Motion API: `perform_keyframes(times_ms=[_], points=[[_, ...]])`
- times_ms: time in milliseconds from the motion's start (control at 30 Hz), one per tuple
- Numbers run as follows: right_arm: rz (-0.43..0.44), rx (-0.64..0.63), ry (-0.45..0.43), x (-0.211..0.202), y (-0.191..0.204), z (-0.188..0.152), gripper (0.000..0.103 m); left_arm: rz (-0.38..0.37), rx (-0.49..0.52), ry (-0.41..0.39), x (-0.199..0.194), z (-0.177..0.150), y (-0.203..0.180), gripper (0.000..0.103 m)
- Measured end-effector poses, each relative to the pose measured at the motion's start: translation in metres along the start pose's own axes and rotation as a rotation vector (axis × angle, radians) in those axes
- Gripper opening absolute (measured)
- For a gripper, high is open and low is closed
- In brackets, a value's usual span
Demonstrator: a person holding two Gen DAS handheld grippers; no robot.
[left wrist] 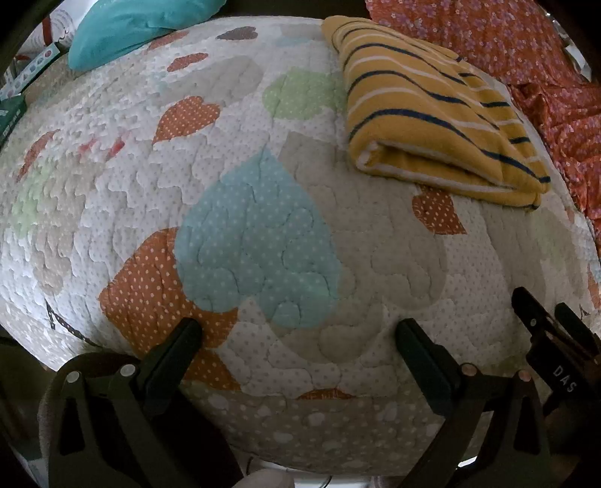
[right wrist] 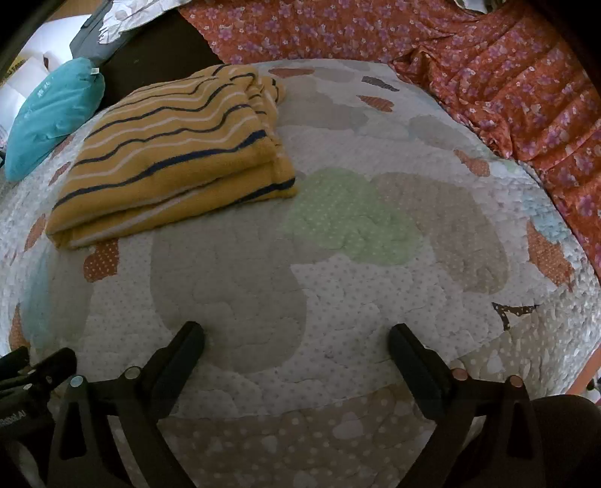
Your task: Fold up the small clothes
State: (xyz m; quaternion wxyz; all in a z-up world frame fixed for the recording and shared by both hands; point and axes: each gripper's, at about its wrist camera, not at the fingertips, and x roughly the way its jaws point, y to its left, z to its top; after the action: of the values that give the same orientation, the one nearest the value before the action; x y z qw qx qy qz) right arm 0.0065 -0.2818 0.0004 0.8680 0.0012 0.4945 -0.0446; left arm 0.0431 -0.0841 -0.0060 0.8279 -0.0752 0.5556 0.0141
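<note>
A folded yellow garment (left wrist: 432,112) with navy and white stripes lies on the heart-patterned quilt (left wrist: 263,232), far right in the left wrist view and far left in the right wrist view (right wrist: 176,150). My left gripper (left wrist: 300,334) is open and empty, low over the quilt's near edge, well short of the garment. My right gripper (right wrist: 296,338) is open and empty too, over the quilt (right wrist: 338,281) near its front edge, the garment ahead to its left. The right gripper's fingers (left wrist: 541,323) show at the right edge of the left wrist view.
An orange floral cloth (right wrist: 488,75) lies bunched along the quilt's far and right side, also seen in the left wrist view (left wrist: 526,56). A teal pillow (left wrist: 131,26) lies at the far left corner, also in the right wrist view (right wrist: 49,112).
</note>
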Motion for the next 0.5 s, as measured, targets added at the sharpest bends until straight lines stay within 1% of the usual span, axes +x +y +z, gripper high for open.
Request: perform_keyframes(times_ms=[500], points=[[0.001, -0.003, -0.002, 0.0004, -0.0015, 0.0005, 0.102, 0.000, 0.000, 0.000, -0.0002, -0.0003, -0.0011, 0.103]])
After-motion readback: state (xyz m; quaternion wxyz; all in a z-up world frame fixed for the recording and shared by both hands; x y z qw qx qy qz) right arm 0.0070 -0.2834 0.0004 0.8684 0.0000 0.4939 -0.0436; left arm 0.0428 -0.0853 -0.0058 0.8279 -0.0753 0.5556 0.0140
